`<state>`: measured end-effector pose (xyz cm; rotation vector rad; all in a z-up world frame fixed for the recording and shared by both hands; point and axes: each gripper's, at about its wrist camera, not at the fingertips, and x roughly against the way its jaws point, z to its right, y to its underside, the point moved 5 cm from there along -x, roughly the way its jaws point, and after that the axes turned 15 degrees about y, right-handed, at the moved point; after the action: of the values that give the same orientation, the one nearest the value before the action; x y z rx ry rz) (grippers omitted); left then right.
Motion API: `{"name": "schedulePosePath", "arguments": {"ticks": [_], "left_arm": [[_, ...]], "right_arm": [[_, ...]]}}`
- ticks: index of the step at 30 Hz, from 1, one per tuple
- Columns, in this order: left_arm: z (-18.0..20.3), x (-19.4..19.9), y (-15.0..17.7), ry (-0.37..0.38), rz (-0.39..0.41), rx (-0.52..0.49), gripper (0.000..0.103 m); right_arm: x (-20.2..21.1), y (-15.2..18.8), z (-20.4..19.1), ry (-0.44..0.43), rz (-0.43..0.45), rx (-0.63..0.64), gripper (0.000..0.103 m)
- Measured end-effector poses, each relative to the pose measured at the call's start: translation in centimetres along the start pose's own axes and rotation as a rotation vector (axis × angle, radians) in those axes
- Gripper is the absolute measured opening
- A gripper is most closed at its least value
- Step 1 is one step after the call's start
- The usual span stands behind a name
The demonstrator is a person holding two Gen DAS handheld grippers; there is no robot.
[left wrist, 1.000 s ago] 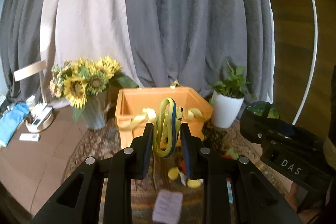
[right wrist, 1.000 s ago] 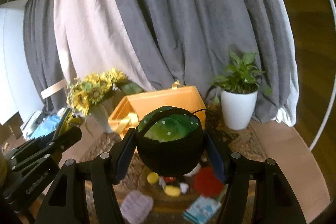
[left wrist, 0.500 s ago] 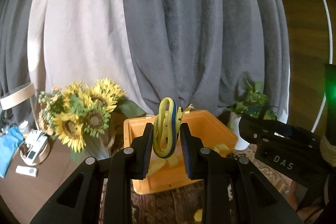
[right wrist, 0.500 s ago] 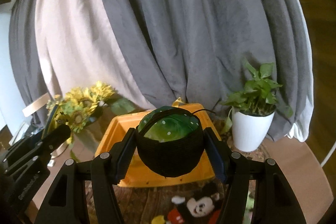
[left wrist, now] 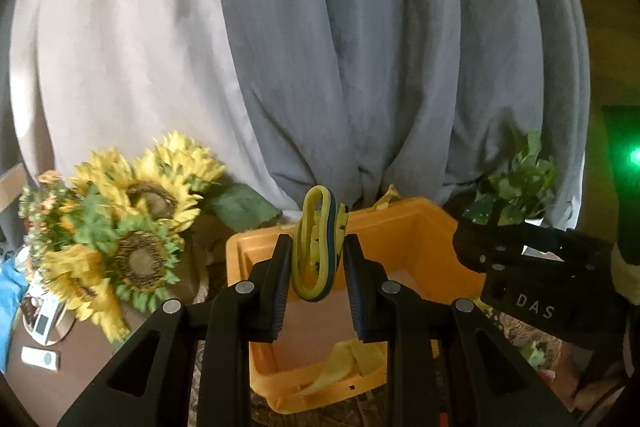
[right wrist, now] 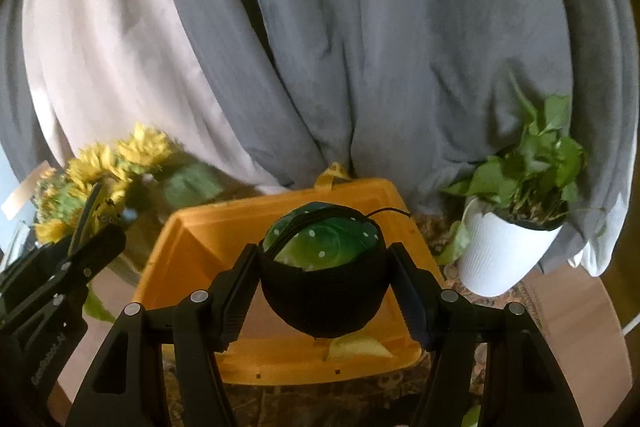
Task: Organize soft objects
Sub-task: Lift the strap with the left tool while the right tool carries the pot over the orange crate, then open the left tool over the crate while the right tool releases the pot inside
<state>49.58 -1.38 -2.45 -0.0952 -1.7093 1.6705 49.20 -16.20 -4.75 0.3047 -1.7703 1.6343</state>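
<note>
Gripping a folded yellow-and-blue band (left wrist: pixel 316 247), the left gripper (left wrist: pixel 316 259) holds it clenched in its jaws over the orange bin (left wrist: pixel 424 251). The right gripper (right wrist: pixel 324 287) has its jaws clamped on a round black pouch with green dotted lining (right wrist: pixel 324 291), also above the bin, between the sunflowers (right wrist: pixel 104 167) at left and the potted plant (right wrist: pixel 504 251) at right.

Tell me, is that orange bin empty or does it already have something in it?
Not empty. The orange bin is open-topped, and a crumpled yellow cloth lies on its floor near the front wall; the rest of the visible floor looks bare.
</note>
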Motion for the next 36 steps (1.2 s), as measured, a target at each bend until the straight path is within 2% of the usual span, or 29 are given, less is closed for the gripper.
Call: {"name": "schedulePosePath", "arguments": {"ticks": [9, 14, 16, 18, 20, 27, 36], "left_arm": [[-2.0, -6.3, 1.8, 0.037, -0.183, 0.035, 0.027], [-2.8, -8.7, 2.8, 0.023, -0.246, 0.048, 0.028], [-2.9, -9.5, 3.4, 0.033, -0.282, 0.055, 0.03], [-3.1, -10.0, 3.7, 0.038, -0.303, 0.068, 0.038], [-3.1, -10.1, 3.8, 0.046, -0.304, 0.075, 0.055], [-2.5, -8.6, 3.2, 0.044, -0.262, 0.06, 0.056], [-0.4, -3.7, 2.1, 0.051, -0.189, 0.073, 0.058]], "right_arm": [[-5.3, 0.7, -0.7, 0.025, -0.142, 0.06, 0.065], [-7.2, 1.5, -0.9, 0.032, -0.197, 0.079, 0.065], [-7.7, 1.5, -0.9, 0.031, -0.21, 0.081, 0.066], [-7.8, 1.4, -0.9, 0.025, -0.212, 0.078, 0.07], [-7.7, 1.1, -0.9, 0.028, -0.203, 0.079, 0.072], [-5.0, 0.3, 0.0, 0.076, -0.126, 0.053, 0.072], [1.0, 0.0, 1.9, 0.116, -0.019, -0.004, 0.072]]}}
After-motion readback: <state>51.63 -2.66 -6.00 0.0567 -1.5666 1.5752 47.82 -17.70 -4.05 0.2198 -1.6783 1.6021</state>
